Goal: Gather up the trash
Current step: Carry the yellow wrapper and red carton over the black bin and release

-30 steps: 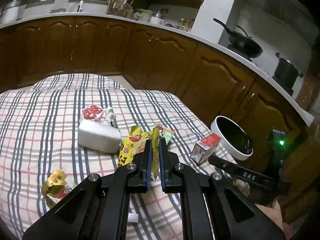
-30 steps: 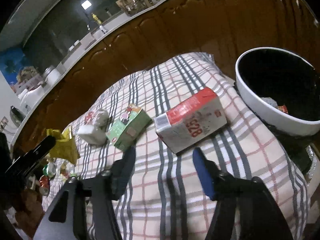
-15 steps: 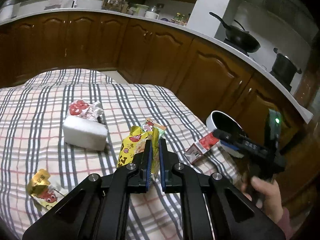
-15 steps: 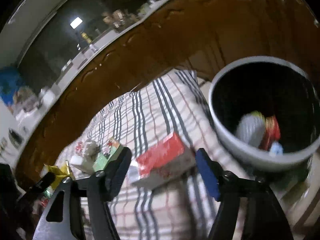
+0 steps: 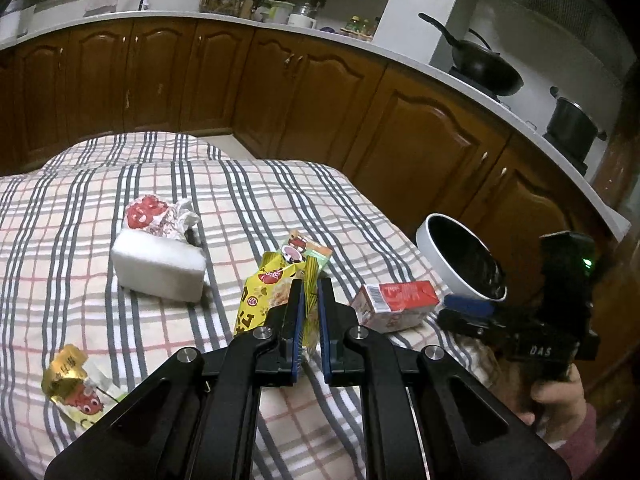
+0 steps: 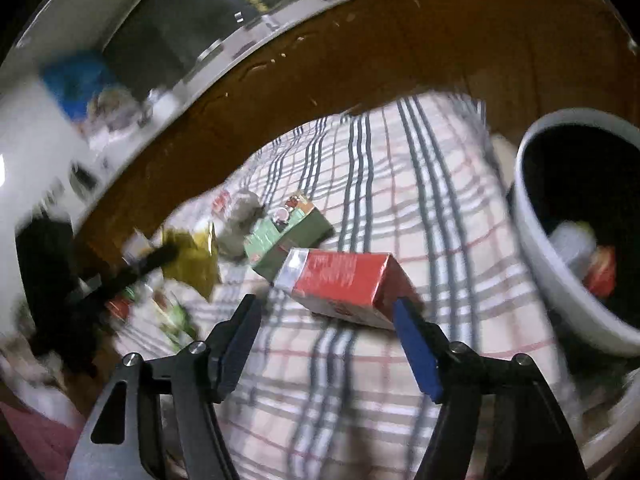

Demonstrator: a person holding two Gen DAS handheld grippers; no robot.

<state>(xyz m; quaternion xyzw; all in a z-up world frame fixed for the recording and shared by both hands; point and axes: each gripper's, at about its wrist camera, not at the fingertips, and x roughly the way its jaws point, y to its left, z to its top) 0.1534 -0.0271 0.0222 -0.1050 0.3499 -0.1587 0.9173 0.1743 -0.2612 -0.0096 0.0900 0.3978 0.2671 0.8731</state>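
Swung back from over the white bin [image 6: 536,216], the right hand-held gripper [image 6: 326,312] now frames the red carton [image 6: 344,280] lying on the checked table beside it, jaws just eased in but still apart, while the left hand-held gripper [image 5: 310,304] pinches the yellow wrapper [image 5: 260,296], so carton's probably next.

Red carton [image 6: 344,280], plaid tablecloth [image 5: 248,184]
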